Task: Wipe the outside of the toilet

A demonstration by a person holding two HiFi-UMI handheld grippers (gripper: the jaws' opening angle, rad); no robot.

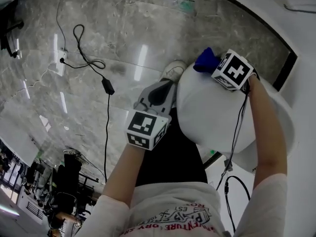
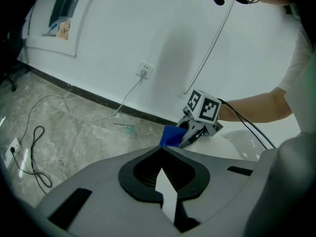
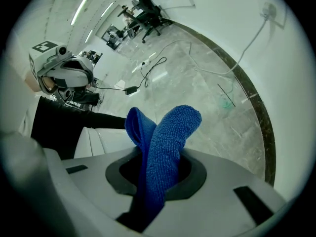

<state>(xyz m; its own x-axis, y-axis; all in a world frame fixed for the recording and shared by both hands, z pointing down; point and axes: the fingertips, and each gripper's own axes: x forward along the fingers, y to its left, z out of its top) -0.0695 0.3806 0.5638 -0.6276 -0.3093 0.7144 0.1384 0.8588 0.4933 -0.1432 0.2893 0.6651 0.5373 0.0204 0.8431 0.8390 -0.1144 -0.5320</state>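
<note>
Nearest to the head camera is the person's white shirt (image 1: 173,214), and from it both bare forearms reach forward. On the right, the right tool (image 1: 211,65) lies over the far upper edge of the white toilet (image 1: 207,112), and its jaws are closed on a blue cloth (image 1: 205,59). In the right gripper view the cloth rises out of the jaws in a thick fold and also hangs down between them. The cloth is at the very tip of this tool, at the toilet's far edge, and the left gripper view shows it from the side, against the rounded white surface. The left tool (image 1: 162,90) is just beside the toilet's left side, above the person's black trousers (image 1: 173,152) and near a light shoe (image 1: 173,69); I cannot tell if it touches the toilet. Its jaws stand together and hold nothing. The toilet body lies between the two tools. Around it is a grey marble floor (image 1: 98,33) with a black cable (image 1: 106,90) on it, and behind is a white wall (image 2: 148,23) with a socket (image 2: 144,70).
</note>
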